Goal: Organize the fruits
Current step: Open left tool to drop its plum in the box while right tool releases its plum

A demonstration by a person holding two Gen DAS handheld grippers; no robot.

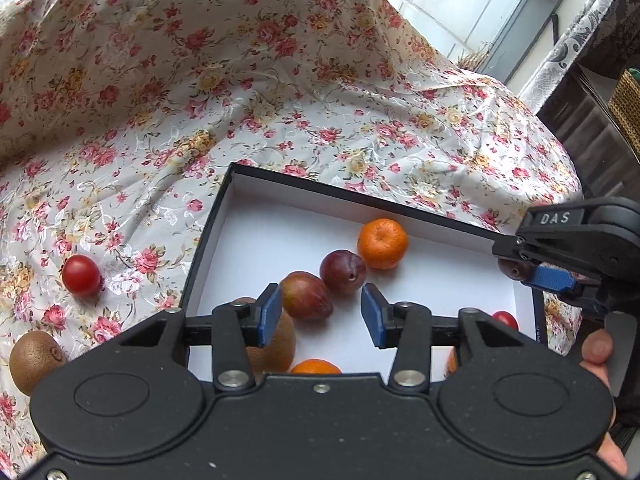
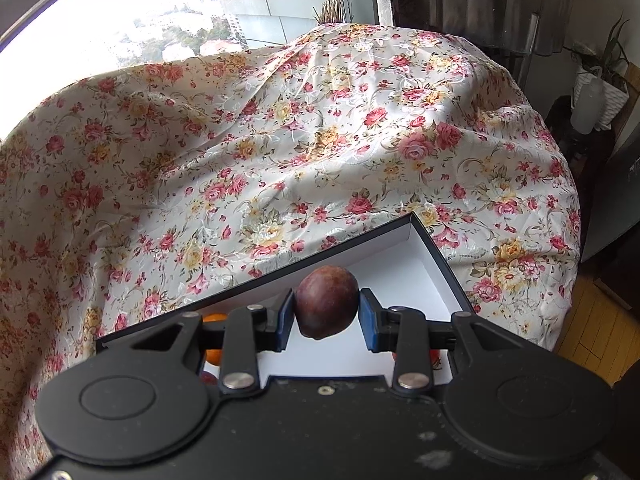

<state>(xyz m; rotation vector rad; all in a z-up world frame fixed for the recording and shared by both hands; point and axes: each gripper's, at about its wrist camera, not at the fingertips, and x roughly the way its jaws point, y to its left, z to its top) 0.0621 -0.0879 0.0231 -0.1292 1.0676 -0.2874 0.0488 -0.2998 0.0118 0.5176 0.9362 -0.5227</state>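
Observation:
A black box with a white inside [image 1: 256,236] lies on the floral cloth. It holds a tangerine [image 1: 382,243], two plums [image 1: 343,271] [image 1: 306,295], a kiwi [image 1: 276,344], another tangerine [image 1: 315,367] and a small tomato [image 1: 505,319]. My left gripper [image 1: 322,314] is open and empty above the box, over the plums. My right gripper [image 2: 326,312] is shut on a dark plum [image 2: 327,301] above the box's right end [image 2: 432,248]; it also shows in the left wrist view [image 1: 532,270]. A tomato [image 1: 81,275] and a kiwi [image 1: 34,360] lie on the cloth left of the box.
The floral cloth [image 1: 280,80] drapes over the table and rises at the back. A window [image 2: 140,12] is behind. A dark cabinet [image 1: 592,128] and a potted plant [image 2: 600,92] stand at the right, past the table edge.

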